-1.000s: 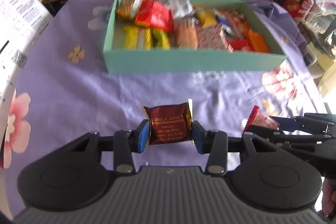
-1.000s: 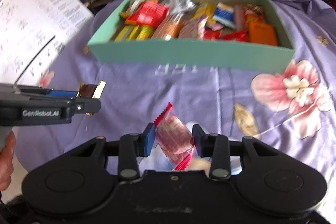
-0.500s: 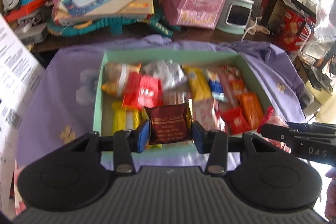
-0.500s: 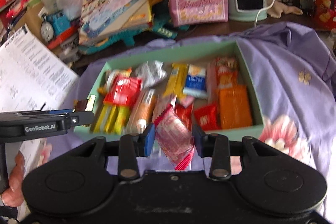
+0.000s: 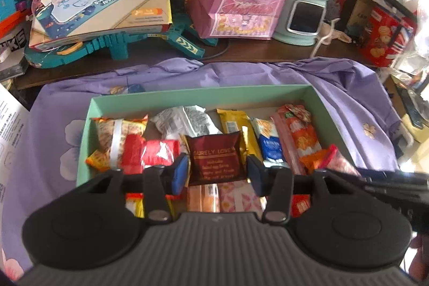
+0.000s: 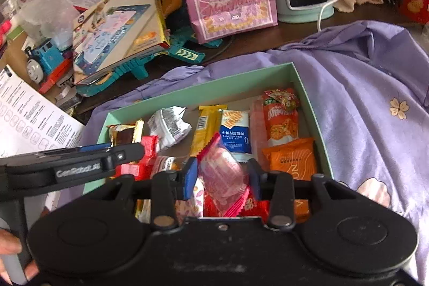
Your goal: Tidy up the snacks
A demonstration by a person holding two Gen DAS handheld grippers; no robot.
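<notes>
Both my grippers moved over the green box [image 5: 312, 93], jaws just opening: left gripper [image 5: 217, 170] loose around glossy maroon packet [image 5: 215, 160], right gripper [image 6: 221, 174] around crinkly pink packet [image 6: 221, 173]; lilac floral cloth [image 6: 375, 98] below.

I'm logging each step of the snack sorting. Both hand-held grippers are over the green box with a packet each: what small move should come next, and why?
Probably finish the release. The left hand-held gripper has the maroon packet and the right hand-held gripper the pink packet above the green box. Their jaws have just been opening with gaps beside both packets, so opening wider should drop them in.
</notes>
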